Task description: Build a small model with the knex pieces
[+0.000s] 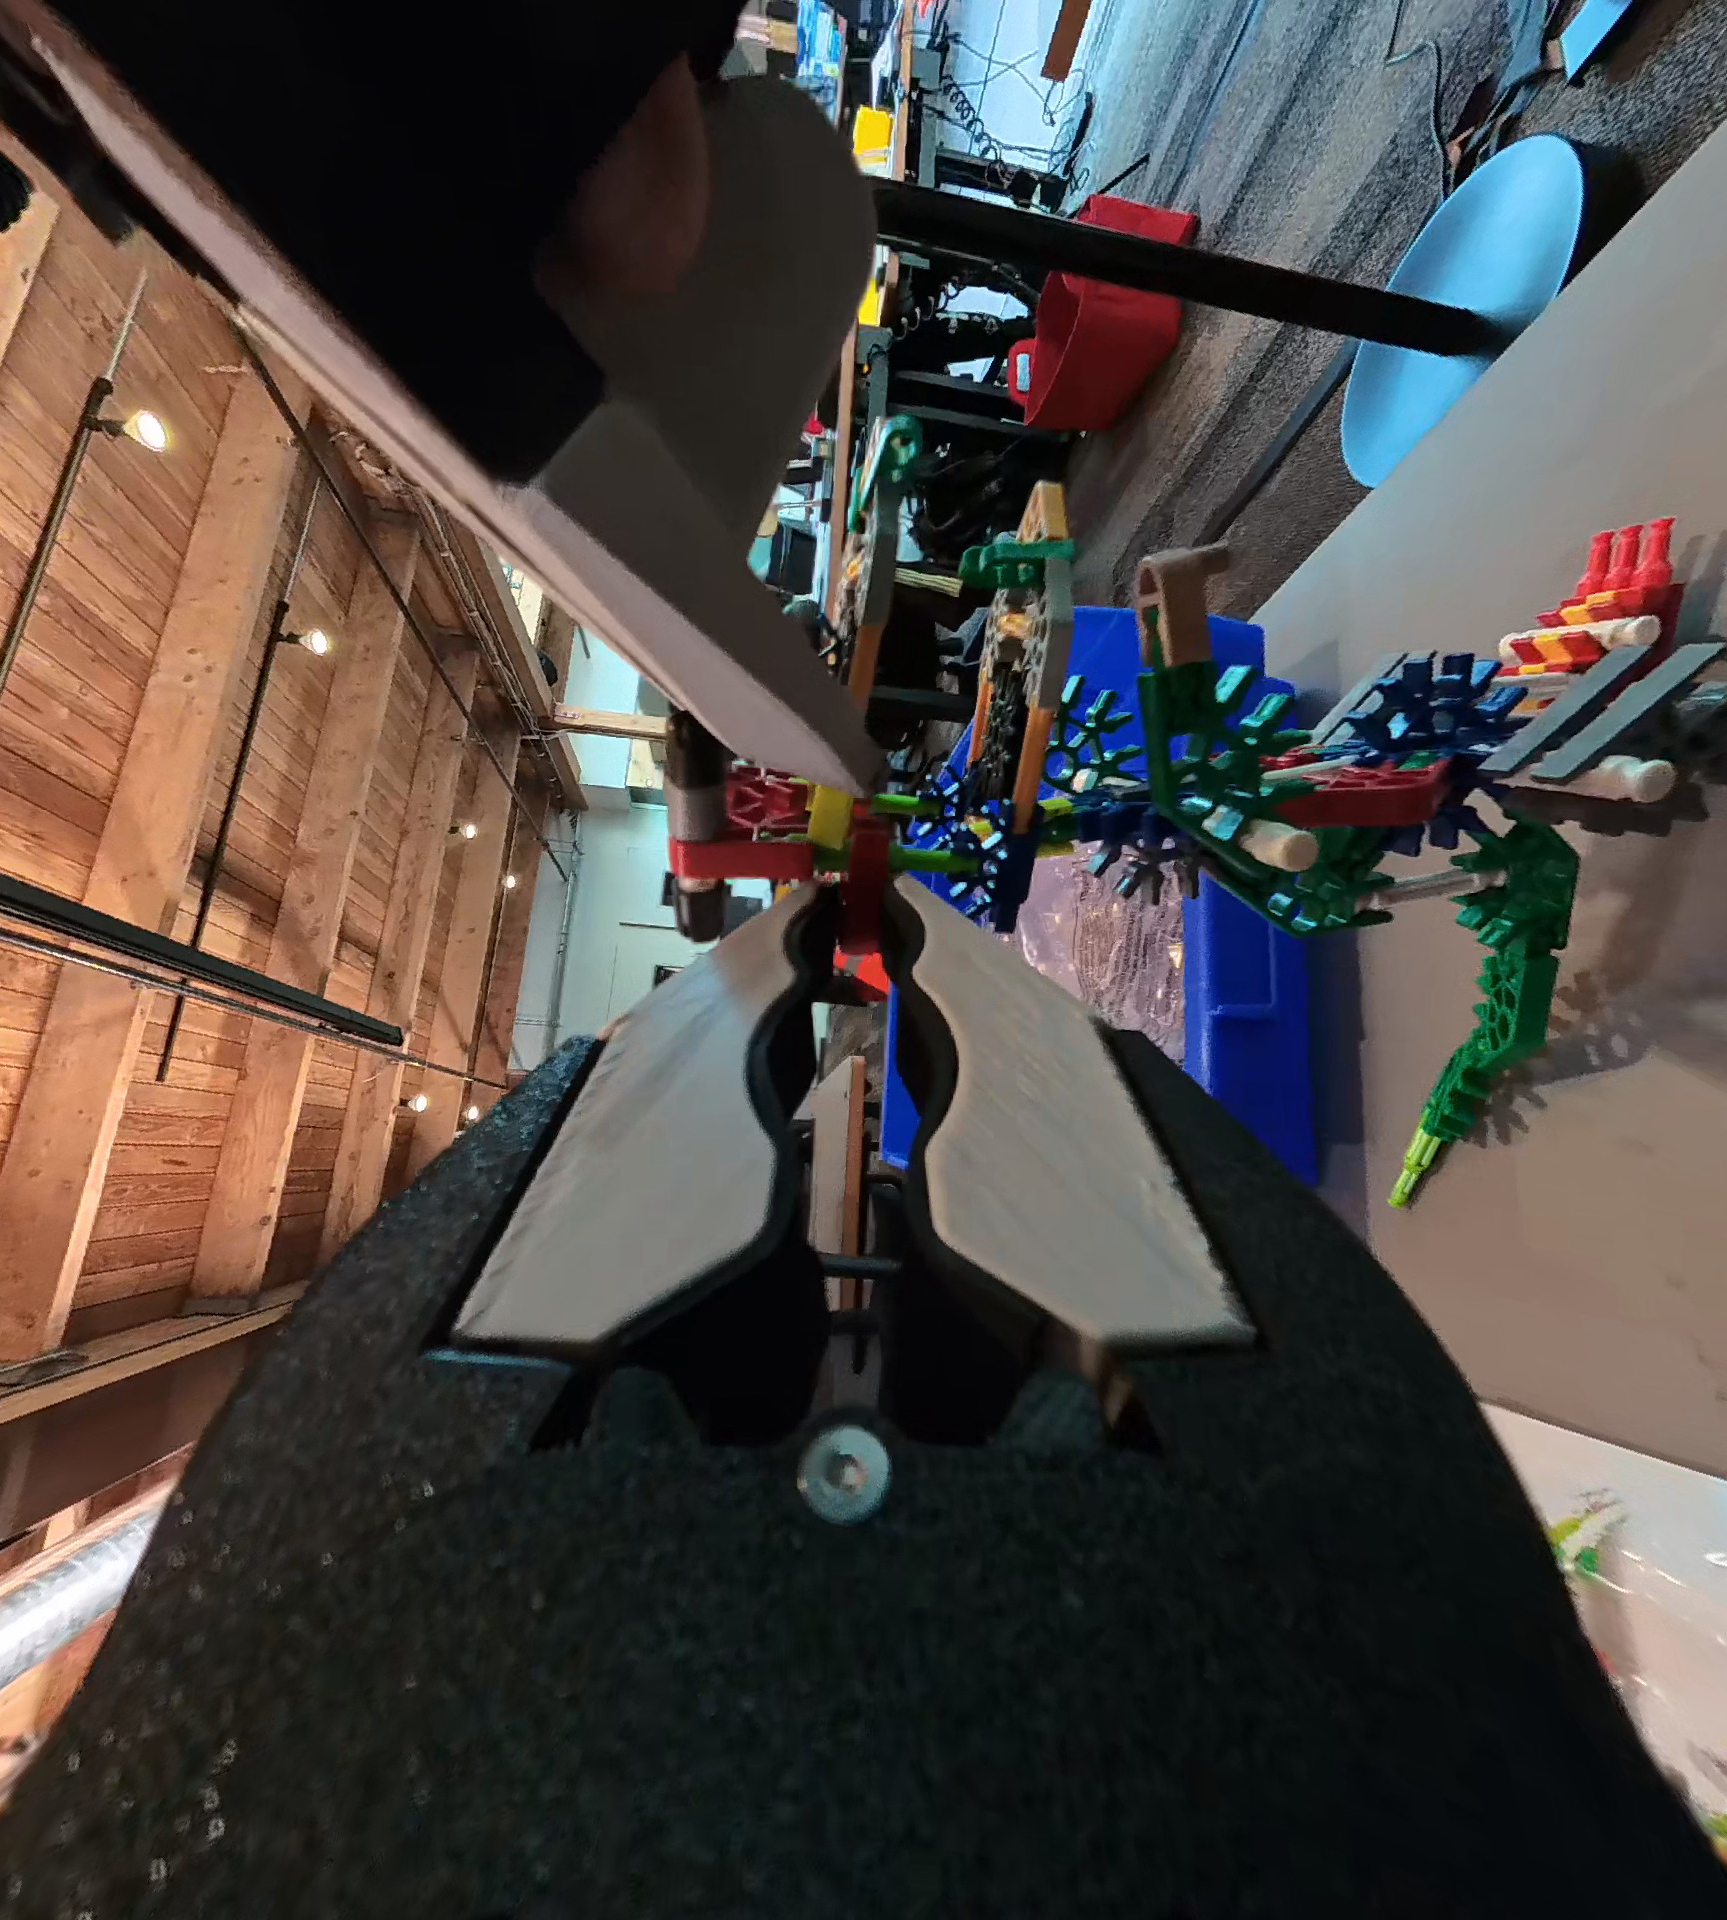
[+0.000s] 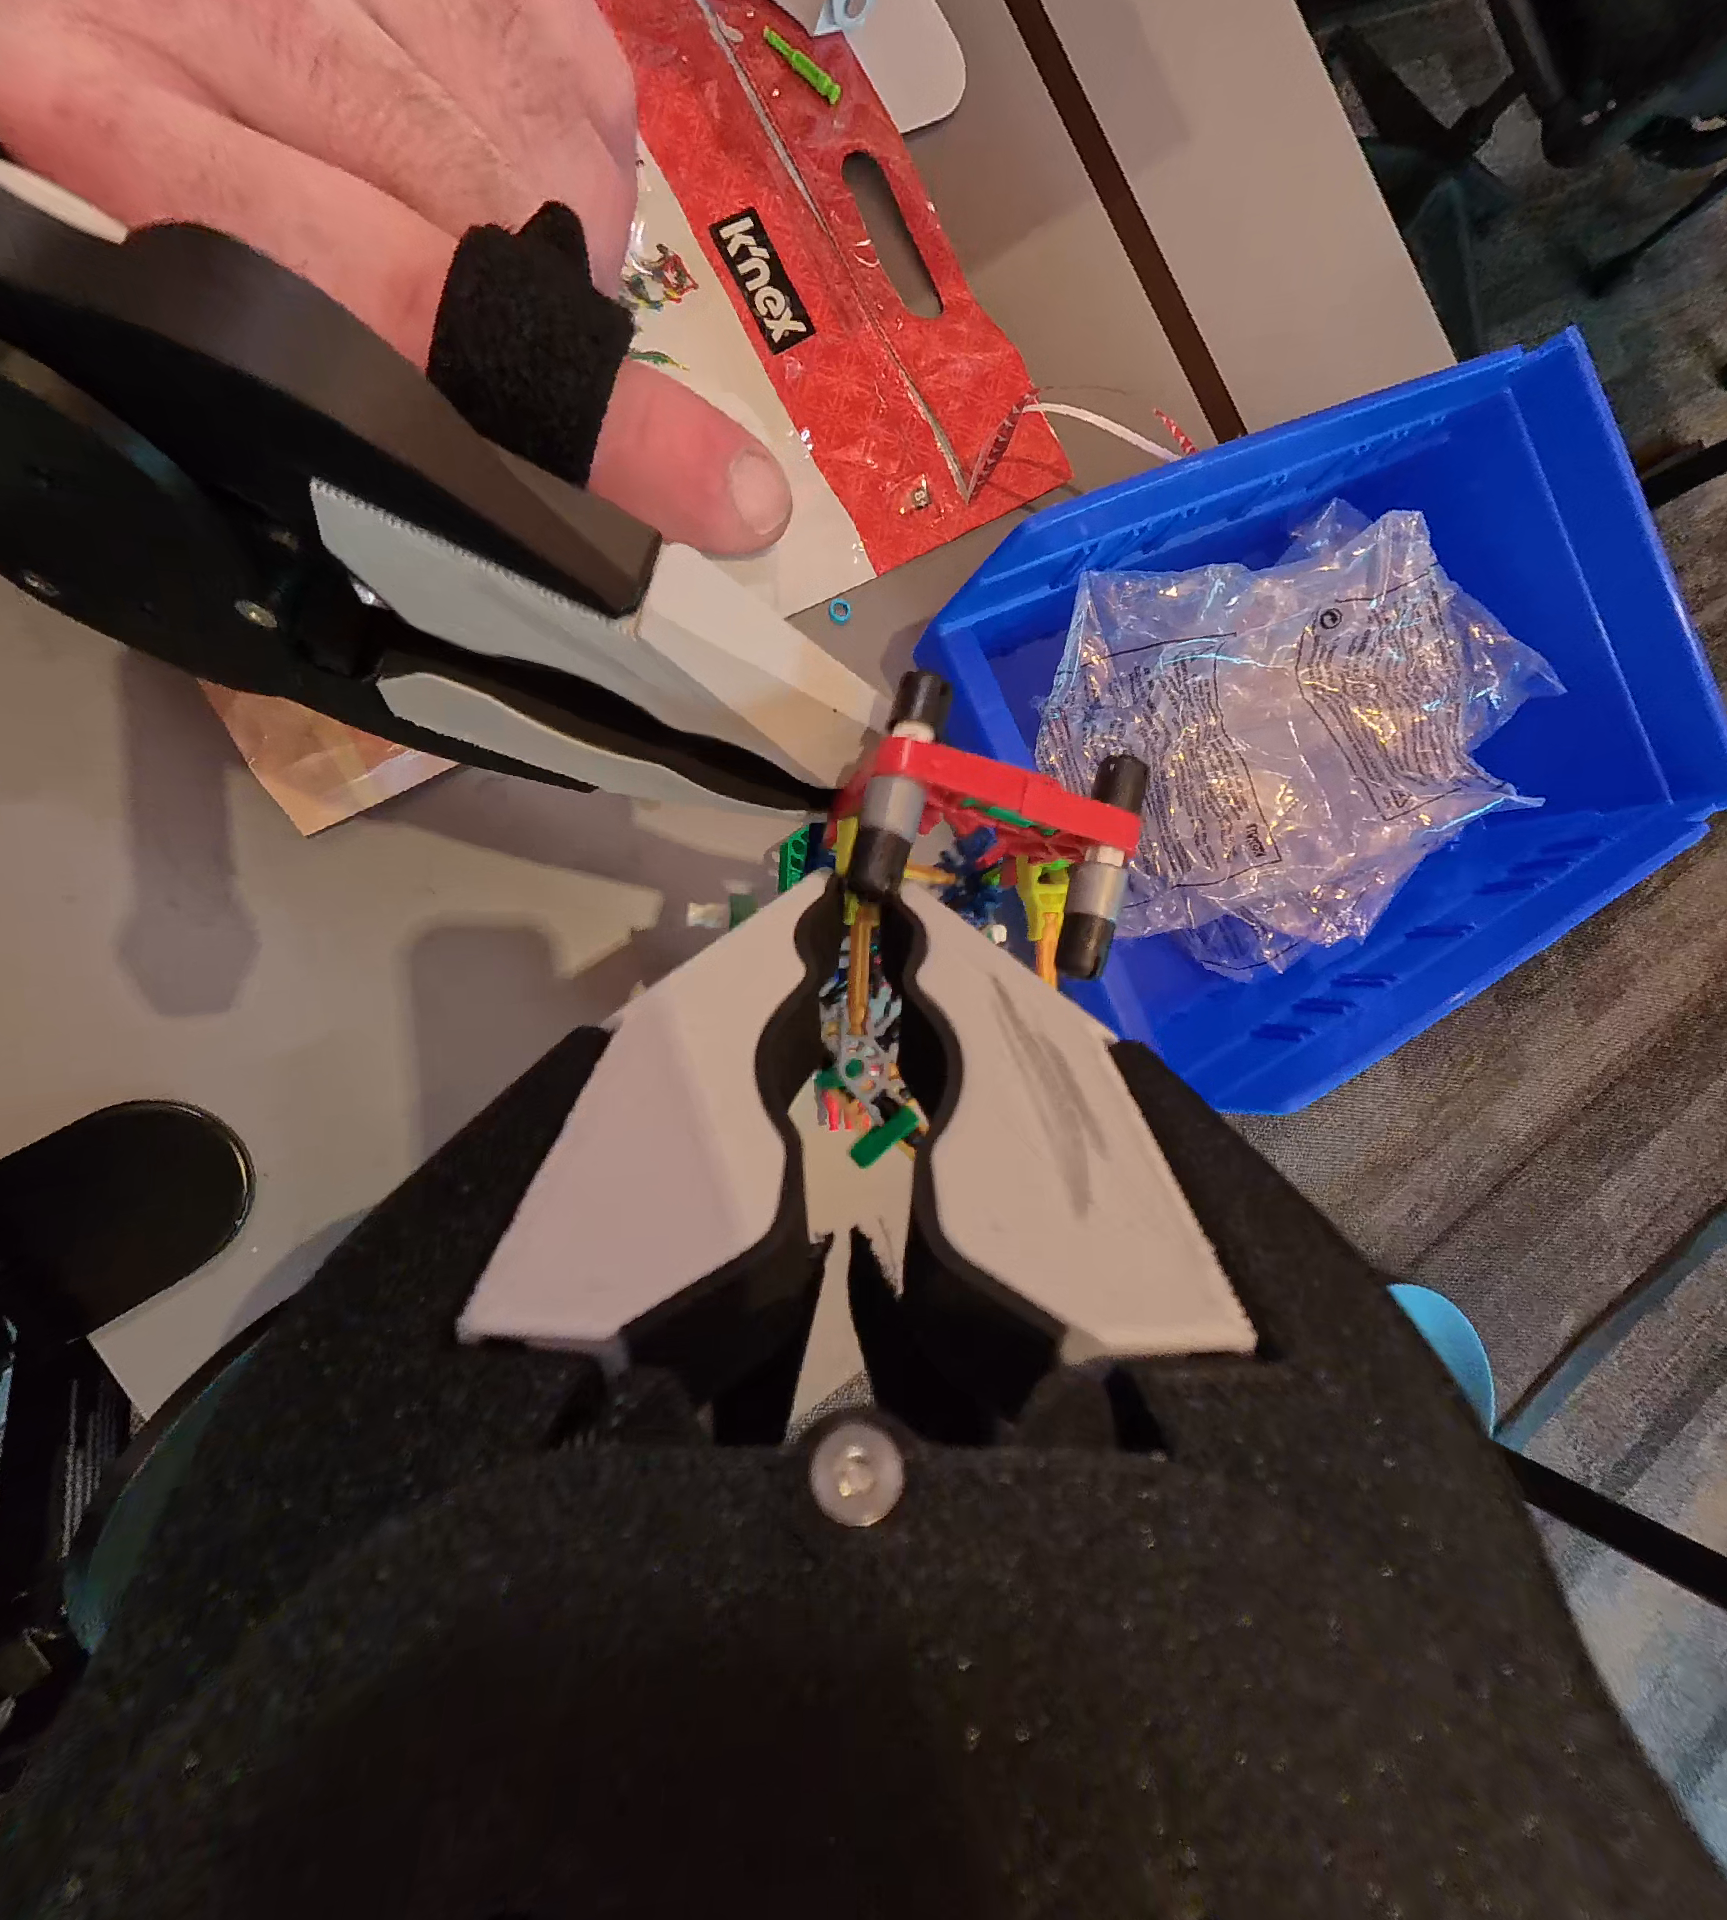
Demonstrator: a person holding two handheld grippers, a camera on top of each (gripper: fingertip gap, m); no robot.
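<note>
The left hand-held gripper (image 1: 864, 894) is nipped narrow on a red plastic connector piece (image 1: 864, 883) at the near end of a many-coloured construction-toy model of rods and snowflake-shaped connectors (image 1: 1202, 800), which is held up in the air beside the grey table (image 1: 1617, 416). The right hand-held gripper (image 2: 864, 888) meets the same model from another side, its tips closed on the part just below the red frame with two grey-and-black rollers (image 2: 994, 810); exactly which piece it pinches is hidden behind its own fingers. A person's hand (image 2: 319, 166) on the left gripper is cut off by the edge. Beyond the model stands a blue plastic bin (image 2: 1617, 582) holding a crumpled clear plastic bag (image 2: 1285, 727), and a red printed packaging bag (image 2: 838, 260) lies on the table, far left
</note>
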